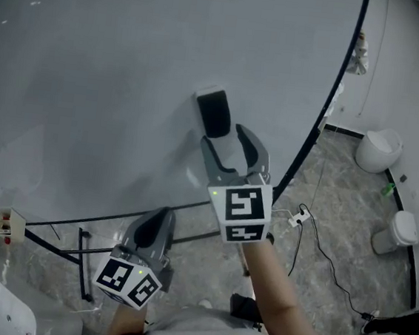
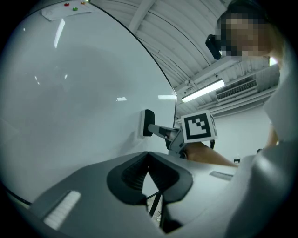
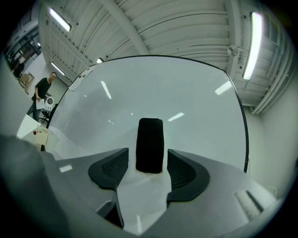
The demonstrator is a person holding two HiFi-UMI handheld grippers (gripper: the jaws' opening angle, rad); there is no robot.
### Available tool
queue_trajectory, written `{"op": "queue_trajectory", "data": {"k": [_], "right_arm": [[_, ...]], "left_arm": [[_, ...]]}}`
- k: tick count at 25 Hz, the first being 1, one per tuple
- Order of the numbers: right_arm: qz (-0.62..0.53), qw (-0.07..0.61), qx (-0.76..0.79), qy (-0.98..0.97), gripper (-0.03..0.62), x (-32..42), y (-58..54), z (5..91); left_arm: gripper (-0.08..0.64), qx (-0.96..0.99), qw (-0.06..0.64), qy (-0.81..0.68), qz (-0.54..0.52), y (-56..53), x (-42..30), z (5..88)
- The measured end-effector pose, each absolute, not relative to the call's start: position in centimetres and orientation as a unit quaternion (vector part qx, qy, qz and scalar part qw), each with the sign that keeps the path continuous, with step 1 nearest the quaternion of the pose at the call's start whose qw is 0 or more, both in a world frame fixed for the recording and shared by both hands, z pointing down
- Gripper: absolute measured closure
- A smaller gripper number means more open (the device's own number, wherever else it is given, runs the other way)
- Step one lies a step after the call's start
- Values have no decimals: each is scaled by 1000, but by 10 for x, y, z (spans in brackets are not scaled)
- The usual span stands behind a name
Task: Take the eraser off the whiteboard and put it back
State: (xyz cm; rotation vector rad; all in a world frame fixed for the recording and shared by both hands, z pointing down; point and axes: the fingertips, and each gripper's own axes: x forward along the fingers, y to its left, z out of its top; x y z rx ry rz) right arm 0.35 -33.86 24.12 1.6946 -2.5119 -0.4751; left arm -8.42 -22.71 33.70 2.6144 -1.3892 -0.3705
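A black eraser (image 1: pixel 214 113) with a white backing sticks to the whiteboard (image 1: pixel 114 79). My right gripper (image 1: pixel 229 139) is open, held level just below the eraser. In the right gripper view the eraser (image 3: pixel 150 145) has its lower end between the two pads (image 3: pixel 111 169), with a gap on each side and nothing pressing on it. My left gripper (image 1: pixel 151 227) hangs lower, near the board's bottom edge, shut and empty. In the left gripper view its tips (image 2: pixel 148 155) meet, and the eraser (image 2: pixel 147 123) and right gripper (image 2: pixel 160 131) show beyond them.
The board's dark frame (image 1: pixel 327 108) curves down the right side. On the marble floor lie a power strip (image 1: pixel 299 217) with cables and two white bins (image 1: pixel 379 149). A small box (image 1: pixel 8 224) hangs by the lower left frame. A person (image 3: pixel 43 90) stands far off.
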Motion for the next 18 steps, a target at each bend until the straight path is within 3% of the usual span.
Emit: {"op": "queue_trajectory", "data": {"k": [9,15,18], "right_arm": [[-121,13,543,-831,380,18,-296,267],[-92,11,548,-831,535,32,-275,287],[-77,12,547,-834,581,35,-269,296]], "left_arm": [[561,876,76,-460,-125,-228,-81,334],[561,880,77,-452,-125,-225,-73,335],[561,881,78,-450,-125,-225,-71,335]]}}
